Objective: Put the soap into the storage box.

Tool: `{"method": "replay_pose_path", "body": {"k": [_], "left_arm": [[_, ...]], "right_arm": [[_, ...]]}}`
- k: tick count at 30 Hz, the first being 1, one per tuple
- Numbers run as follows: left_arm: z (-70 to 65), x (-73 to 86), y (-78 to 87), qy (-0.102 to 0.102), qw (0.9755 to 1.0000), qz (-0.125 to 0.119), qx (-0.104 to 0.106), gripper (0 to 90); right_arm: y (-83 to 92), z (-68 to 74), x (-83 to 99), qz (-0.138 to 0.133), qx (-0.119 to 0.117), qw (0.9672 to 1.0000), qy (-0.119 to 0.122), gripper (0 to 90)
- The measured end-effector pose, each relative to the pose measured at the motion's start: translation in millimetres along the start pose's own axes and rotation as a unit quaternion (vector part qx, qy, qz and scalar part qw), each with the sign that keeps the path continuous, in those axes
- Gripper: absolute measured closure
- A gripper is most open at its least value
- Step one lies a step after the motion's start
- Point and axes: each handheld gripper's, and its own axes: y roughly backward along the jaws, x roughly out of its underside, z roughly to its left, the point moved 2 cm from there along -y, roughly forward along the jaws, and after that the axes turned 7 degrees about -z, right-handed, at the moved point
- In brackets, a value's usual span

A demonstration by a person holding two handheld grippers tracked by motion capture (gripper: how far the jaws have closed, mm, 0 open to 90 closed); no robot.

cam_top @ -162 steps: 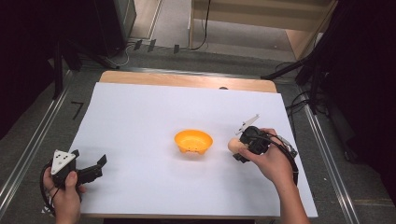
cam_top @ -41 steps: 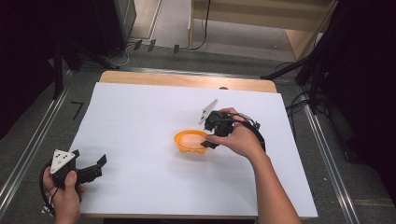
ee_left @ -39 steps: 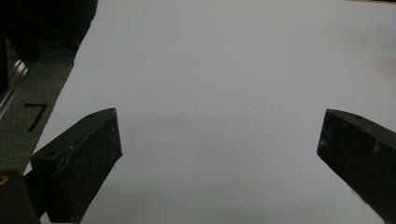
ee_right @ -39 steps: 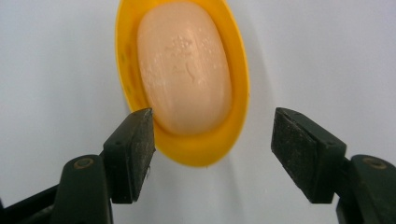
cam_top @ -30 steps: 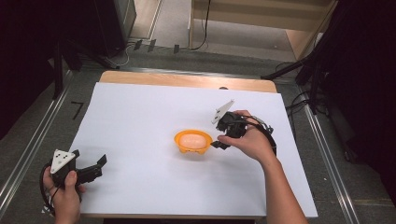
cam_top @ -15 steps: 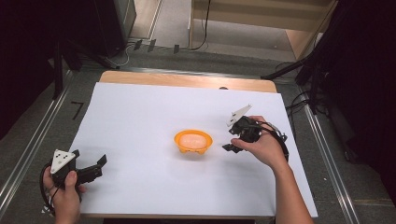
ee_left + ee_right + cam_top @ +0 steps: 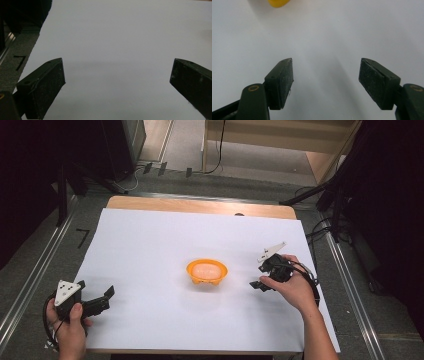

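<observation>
We see an orange bowl [image 7: 207,272] at the middle of the white table [image 7: 150,240], with a pale, peach-coloured lump inside. Our right gripper [image 7: 261,279], just beside it, has been parting its empty fingers. Our left gripper [image 7: 102,299], well apart, has its fingers wide.

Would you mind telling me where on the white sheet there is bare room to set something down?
Most of the white sheet is bare: the whole far strip beyond the orange bowl, and the wide stretch between the bowl and the left gripper. The near edge below the bowl is free too. It is tightest between the bowl and the right gripper.
</observation>
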Motion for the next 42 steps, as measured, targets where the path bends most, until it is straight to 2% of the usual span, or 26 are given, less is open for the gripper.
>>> {"method": "replay_pose_path", "body": {"k": [6,7,10,12,14,16,19,20,24,27,30,32,33,36,37,38,39,40,42], "left_arm": [[0.0,0.0,0.0,0.000,1.0000,0.000,0.000,0.2],[0.0,0.0,0.0,0.000,1.0000,0.000,0.000,0.2],[0.0,0.0,0.0,0.000,1.0000,0.000,0.000,0.2],[0.0,0.0,0.0,0.000,1.0000,0.000,0.000,0.1],[0.0,0.0,0.1,0.000,1.0000,0.000,0.000,0.1],[0.0,0.0,0.1,0.000,1.0000,0.000,0.000,0.1],[0.0,0.0,0.1,0.000,1.0000,0.001,0.000,0.1],[0.0,0.0,0.2,0.000,1.0000,0.001,-0.001,0.1],[-0.1,0.0,0.2,0.000,1.0000,0.000,-0.001,0.1],[-0.2,0.0,0.1,0.000,1.0000,0.000,-0.001,0.1],[-0.3,0.0,0.1,-0.001,1.0000,0.001,-0.001,0.1],[-0.3,0.0,0.1,-0.001,1.0000,0.001,-0.001,0.1],[-0.3,0.0,0.2,-0.001,1.0000,0.001,-0.001,0.1],[-0.2,0.1,0.3,-0.001,1.0000,0.000,-0.001,0.2],[-0.3,0.0,0.3,-0.002,1.0000,0.000,-0.001,0.2],[-0.3,0.0,0.3,-0.002,1.0000,0.000,-0.001,0.1],[-0.3,0.0,0.3,-0.001,1.0000,0.000,-0.001,0.1],[-0.3,0.0,0.3,-0.001,1.0000,0.001,-0.001,0.1],[-0.3,0.0,0.3,-0.002,1.0000,0.001,-0.001,0.2]], "right_arm": [[4.4,-0.1,14.6,-0.016,0.019,0.9993,-0.027,23.2],[6.8,0.4,19.9,-0.025,0.028,0.9985,-0.041,18.8],[9.2,0.8,24.7,-0.032,0.042,0.9973,-0.051,15.0],[14.6,1.6,33.7,-0.048,0.061,0.9946,-0.069,12.3],[18.2,2.2,38.9,-0.058,0.075,0.9925,-0.076,9.0],[21.3,2.7,43.6,-0.066,0.082,0.9905,-0.088,5.0],[26.0,3.3,53.2,-0.077,0.095,0.9863,-0.111,0.0],[26.7,3.3,55.5,-0.081,0.098,0.9855,-0.113,0.0],[32.8,4.0,69.5,-0.105,0.114,0.9781,-0.139,0.0],[36.8,5.4,79.3,-0.121,0.119,0.9738,-0.152,0.0],[40.2,7.4,89.0,-0.131,0.126,0.9703,-0.160,0.0],[41.2,7.7,91.4,-0.135,0.126,0.9696,-0.161,0.0],[45.8,9.3,98.9,-0.153,0.140,0.9644,-0.165,0.0],[51.9,10.6,110.3,-0.179,0.146,0.9561,-0.179,0.0],[53.0,11.1,113.3,-0.183,0.149,0.9544,-0.183,0.0],[53.0,11.1,113.3,-0.183,0.149,0.9544,-0.183,0.0],[56.2,11.7,122.5,-0.188,0.151,0.9516,-0.190,0.0],[57.7,12.2,126.2,-0.191,0.153,0.9500,-0.194,0.0],[59.0,12.5,130.1,-0.191,0.155,0.9495,-0.194,0.0]]}}
